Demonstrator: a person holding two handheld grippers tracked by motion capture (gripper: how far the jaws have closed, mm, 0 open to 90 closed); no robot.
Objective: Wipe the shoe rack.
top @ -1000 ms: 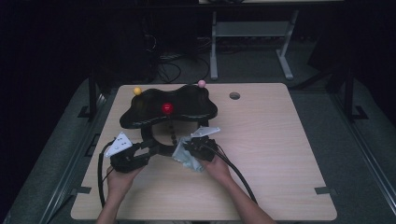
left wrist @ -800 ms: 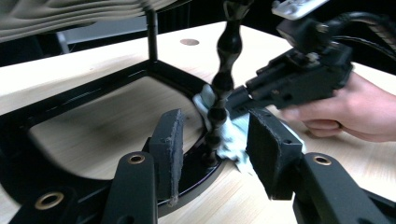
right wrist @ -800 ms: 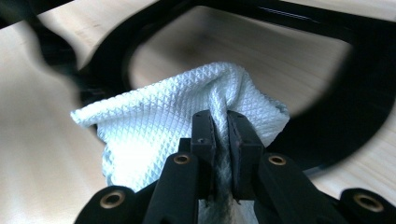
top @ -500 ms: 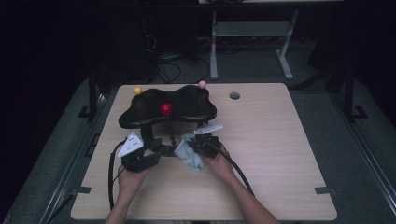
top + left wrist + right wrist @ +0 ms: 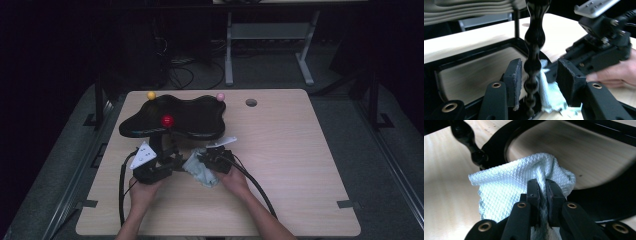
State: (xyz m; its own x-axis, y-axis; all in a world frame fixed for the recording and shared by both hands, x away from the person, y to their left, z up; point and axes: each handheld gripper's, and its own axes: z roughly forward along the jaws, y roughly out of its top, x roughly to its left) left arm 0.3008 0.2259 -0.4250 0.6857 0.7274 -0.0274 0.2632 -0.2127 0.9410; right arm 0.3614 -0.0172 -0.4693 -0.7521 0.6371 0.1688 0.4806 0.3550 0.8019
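The white waffle-weave cloth (image 5: 524, 187) lies bunched on the bench (image 5: 300, 165), near the front edge, just beside the beaded black post (image 5: 534, 62) of a black stand (image 5: 175, 117). The right hand-held gripper (image 5: 542, 187) is clenched on a fold of it. The left hand-held gripper (image 5: 537, 77) has its jaws either side of the post; they have just been closing, the pads not pressing it. The stand's curvy black top carries red (image 5: 167, 120), yellow (image 5: 151, 95) and pink (image 5: 220, 96) balls.

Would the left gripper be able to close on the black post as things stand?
Probably yes: the left gripper has its jaws open on either side of the black post, and nothing blocks them, though the white cloth lies close behind.
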